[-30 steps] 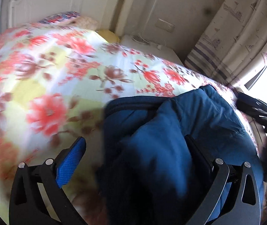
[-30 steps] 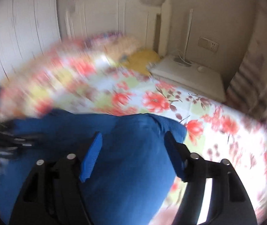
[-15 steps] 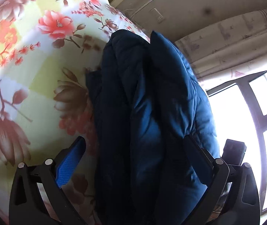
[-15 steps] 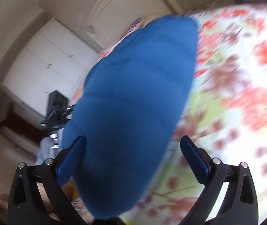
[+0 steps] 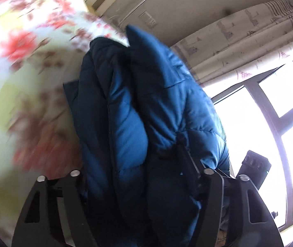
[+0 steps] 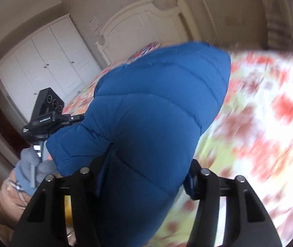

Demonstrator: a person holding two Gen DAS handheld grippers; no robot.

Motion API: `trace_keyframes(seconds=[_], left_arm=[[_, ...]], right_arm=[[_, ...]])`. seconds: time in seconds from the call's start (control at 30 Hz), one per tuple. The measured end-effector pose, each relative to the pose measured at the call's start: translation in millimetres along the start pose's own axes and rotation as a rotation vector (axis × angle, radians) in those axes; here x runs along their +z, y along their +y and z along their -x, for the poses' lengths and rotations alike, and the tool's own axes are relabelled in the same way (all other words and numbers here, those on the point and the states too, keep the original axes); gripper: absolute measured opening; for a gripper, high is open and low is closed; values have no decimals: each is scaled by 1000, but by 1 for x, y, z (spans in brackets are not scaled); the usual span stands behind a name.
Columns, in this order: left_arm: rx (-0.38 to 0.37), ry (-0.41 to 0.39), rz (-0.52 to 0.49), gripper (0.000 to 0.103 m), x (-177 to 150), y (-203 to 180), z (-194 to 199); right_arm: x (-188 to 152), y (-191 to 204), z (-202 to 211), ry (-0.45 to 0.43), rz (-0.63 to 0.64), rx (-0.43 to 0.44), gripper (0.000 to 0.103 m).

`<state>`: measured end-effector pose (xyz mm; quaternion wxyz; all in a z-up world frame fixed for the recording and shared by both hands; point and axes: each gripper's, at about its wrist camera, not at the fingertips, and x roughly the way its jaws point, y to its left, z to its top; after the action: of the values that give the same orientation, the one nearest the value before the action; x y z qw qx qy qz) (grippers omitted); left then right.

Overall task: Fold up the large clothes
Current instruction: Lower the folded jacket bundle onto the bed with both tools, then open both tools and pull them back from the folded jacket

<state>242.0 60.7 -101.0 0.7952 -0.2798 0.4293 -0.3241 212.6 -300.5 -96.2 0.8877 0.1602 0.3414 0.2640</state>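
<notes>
Here, the scene by parts —

Surface: a bed under a floral bedspread (image 5: 23, 65), cream and pale yellow with red and brown blossoms; it is smeared by blur in both views, and fills the right half of the right wrist view (image 6: 259, 123).

Room: beige walls; a white carved headboard (image 6: 138, 22) at the far end of the bed, and a white wardrobe (image 6: 43, 61) with panelled doors to its left. In the left wrist view a patterned curtain (image 5: 249, 41) hangs beside a bright window (image 5: 270, 133) with a dark frame.

Jacket: a blue quilted puffer jacket (image 5: 146, 113), bunched into thick upright folds, rising from between the fingers of the left gripper (image 5: 134, 177) over the bedspread. In the right wrist view the same jacket (image 6: 156, 113) shows as one smooth padded bulk, tapering to a rounded end near the headboard.

Left gripper: clamped on the jacket — the padding swells over both fingers and hides their pads.

Right gripper (image 6: 144, 175): also closed on the jacket, the fabric packed tight between the two fingers.

Other tool seen: from the right wrist view the left gripper's body (image 6: 49, 113) sits just left of the jacket, held by a grey-gloved hand (image 6: 31, 164).
</notes>
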Motion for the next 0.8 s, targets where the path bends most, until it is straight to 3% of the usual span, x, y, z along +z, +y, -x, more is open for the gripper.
trace_keyframes(seconds=[0.13, 0.23, 0.3, 0.37, 0.4, 0.5, 0.53, 0.57, 0.67, 0.8], left_arm=[[-16, -37, -16, 54, 42, -17, -44], [9, -43, -7, 53, 66, -18, -85], [32, -40, 17, 56, 69, -13, -108], [18, -71, 36, 61, 61, -9, -114], [18, -79, 37, 62, 58, -11, -114], [52, -96, 3, 62, 53, -16, -101], [61, -103, 1, 62, 50, -15, -96], [75, -115, -9, 62, 49, -18, -90], [129, -149, -62, 62, 45, -27, -76], [256, -296, -94, 70, 35, -38, -41]], right_arm=[[49, -25, 8, -52, 13, -83, 53], [74, -63, -2, -28, -19, -112, 55], [75, -95, -19, 26, -93, -119, 66], [71, -111, -26, 22, -136, -120, 87], [71, -110, -24, 12, -131, -152, 89], [74, -80, -6, -44, -61, -340, 90], [73, -63, 3, -99, -14, -447, 90], [73, -48, 7, -146, 27, -499, 91], [69, 13, 4, -229, 205, -482, 91], [61, 69, -47, -138, 415, -483, 90]])
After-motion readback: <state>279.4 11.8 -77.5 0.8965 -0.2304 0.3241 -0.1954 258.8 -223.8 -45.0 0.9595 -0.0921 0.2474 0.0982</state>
